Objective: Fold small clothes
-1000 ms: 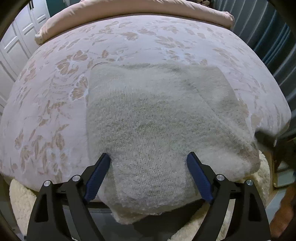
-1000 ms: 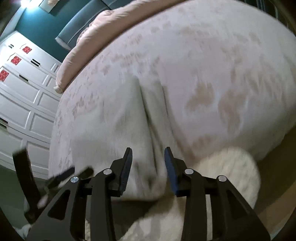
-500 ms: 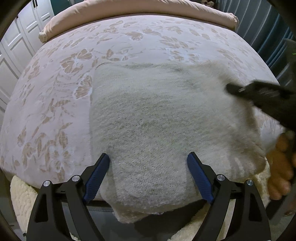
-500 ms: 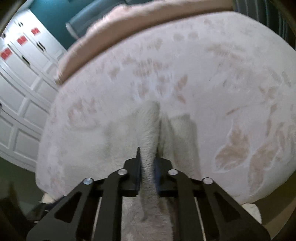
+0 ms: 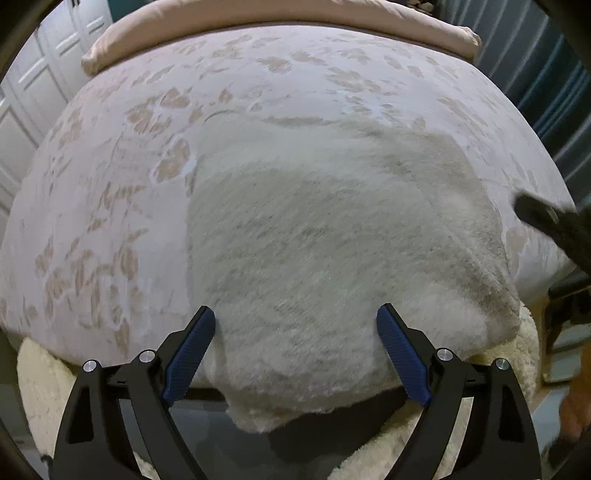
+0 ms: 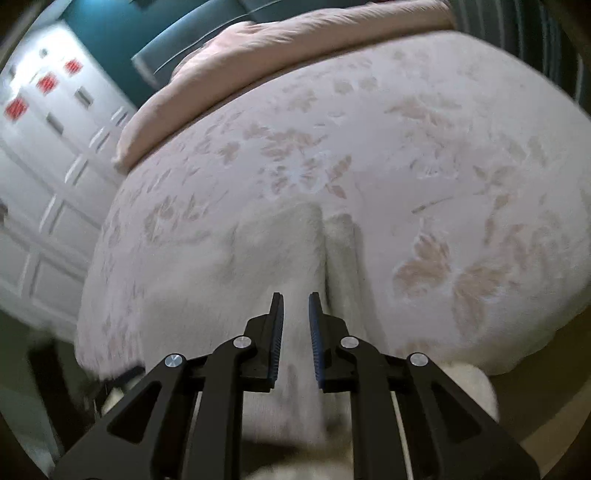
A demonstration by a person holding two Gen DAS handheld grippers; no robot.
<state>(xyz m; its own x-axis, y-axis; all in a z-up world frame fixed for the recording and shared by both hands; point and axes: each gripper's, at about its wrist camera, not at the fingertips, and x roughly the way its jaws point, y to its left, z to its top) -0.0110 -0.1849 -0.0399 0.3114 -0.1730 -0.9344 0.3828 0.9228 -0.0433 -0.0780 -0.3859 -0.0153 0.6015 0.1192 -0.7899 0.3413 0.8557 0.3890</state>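
Observation:
A fuzzy cream knit garment lies on the bed, its near edge hanging over the front. My left gripper is open, its blue pads on either side of the hanging edge, touching nothing that I can see. In the right wrist view the same garment shows a raised fold running away from me. My right gripper has its jaws slightly apart around that fold; the cloth sits between the pads. The right gripper's black body shows at the right edge of the left wrist view.
The bed has a pink floral cover and a folded pink duvet at the far end. A cream fleece blanket hangs below the bed's front edge. White wardrobe doors stand to the left, dark curtains to the right.
My right gripper closed on the garment's fold half a second ago and its jaws are now a little apart; it has drawn back toward the right. My left gripper has stayed open in place.

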